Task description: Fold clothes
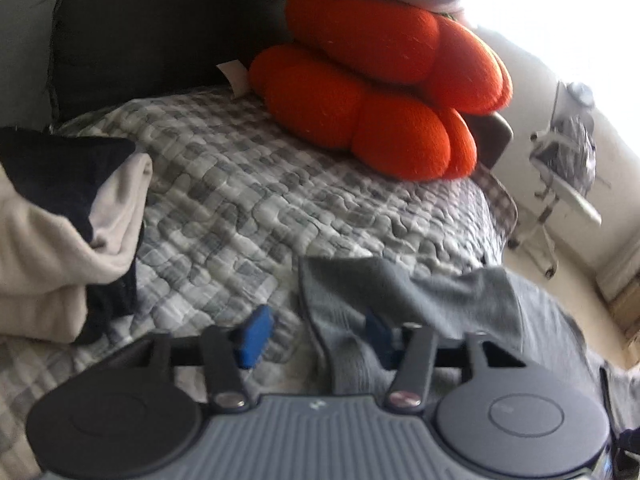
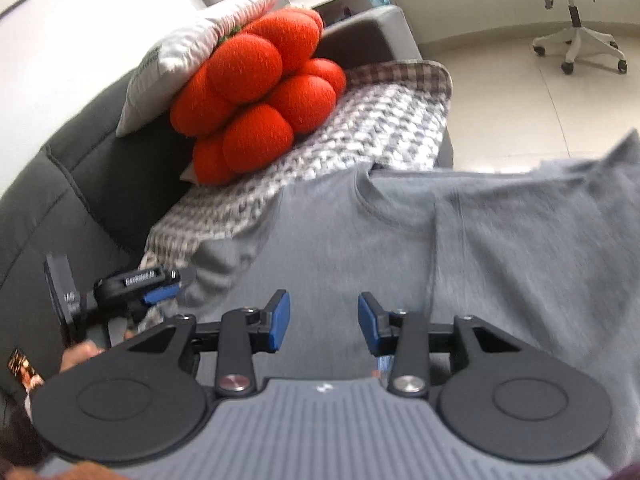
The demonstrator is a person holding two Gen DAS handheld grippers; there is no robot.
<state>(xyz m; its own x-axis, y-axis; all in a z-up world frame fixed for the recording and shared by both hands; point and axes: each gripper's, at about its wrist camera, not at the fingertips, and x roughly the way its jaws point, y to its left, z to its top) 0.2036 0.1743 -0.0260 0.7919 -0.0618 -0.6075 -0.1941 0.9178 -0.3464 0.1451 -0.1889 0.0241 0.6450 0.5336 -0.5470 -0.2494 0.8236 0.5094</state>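
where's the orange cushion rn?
The orange cushion leans on the dark sofa back at the far end of the checked blanket, under a white pillow, beyond the grey shirt.

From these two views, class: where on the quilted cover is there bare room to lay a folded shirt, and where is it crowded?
Bare: the quilted cover between the clothes pile, orange cushion and grey shirt. Crowded: near edge, where the shirt and both tongs, left and right, sit.

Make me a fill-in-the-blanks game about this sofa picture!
1. The shirt is the colour ____.
2. The puffy cushion is the colour ____.
3. The right gripper has its jaws ____.
4. The chair stands on the ____.

Missing words: grey; red; open; floor
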